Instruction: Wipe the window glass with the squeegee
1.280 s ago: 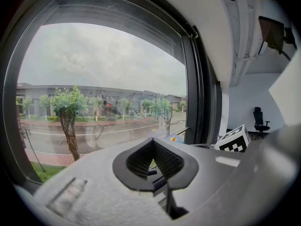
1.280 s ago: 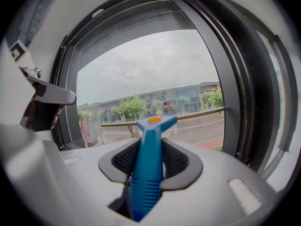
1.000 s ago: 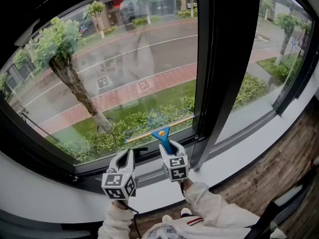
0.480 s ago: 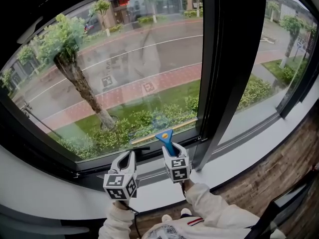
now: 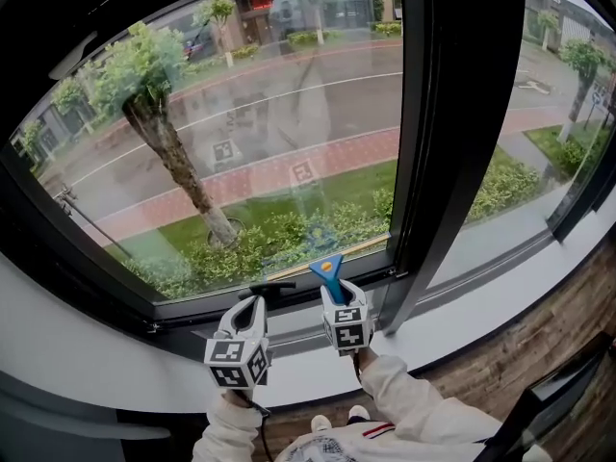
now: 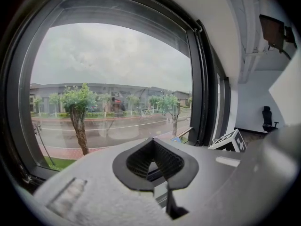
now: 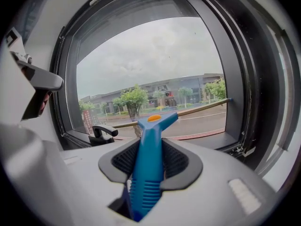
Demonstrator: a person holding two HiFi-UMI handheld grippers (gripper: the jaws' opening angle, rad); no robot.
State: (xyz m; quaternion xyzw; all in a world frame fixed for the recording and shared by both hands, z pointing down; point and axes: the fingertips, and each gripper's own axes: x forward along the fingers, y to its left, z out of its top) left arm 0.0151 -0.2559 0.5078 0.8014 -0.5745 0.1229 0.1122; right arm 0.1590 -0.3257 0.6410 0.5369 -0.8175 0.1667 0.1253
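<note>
While we stand close to it, the window glass [image 5: 318, 114] takes up most of the head view, and through it we see a tree [image 5: 159, 133] outdoors. To the right of that pane a broad dark upright of the window frame [image 5: 448, 114] runs from top to bottom, with a second pane beyond it. Below the frame lies the white sill [image 5: 481, 292], and our two grippers hover over it side by side, near each other but apart. Our right gripper [image 5: 334, 296] is clamped on the blue handle of the squeegee [image 7: 149, 140], which stands straight up between the jaws with its ribbed grip down in the gap. The squeegee's head points at the lower part of the large pane, and its long pale blade runs across the glass just above the bottom rail. We cannot tell for sure whether the blade touches the glass. Our left gripper [image 5: 250, 308] sits a little lower and to the left; its jaws are drawn together with nothing between them, so only a small diamond-shaped gap shows between the ribbed pads [image 6: 164, 161]. Between the two grippers, on the bottom rail, rests the black window handle [image 5: 272, 290].
</note>
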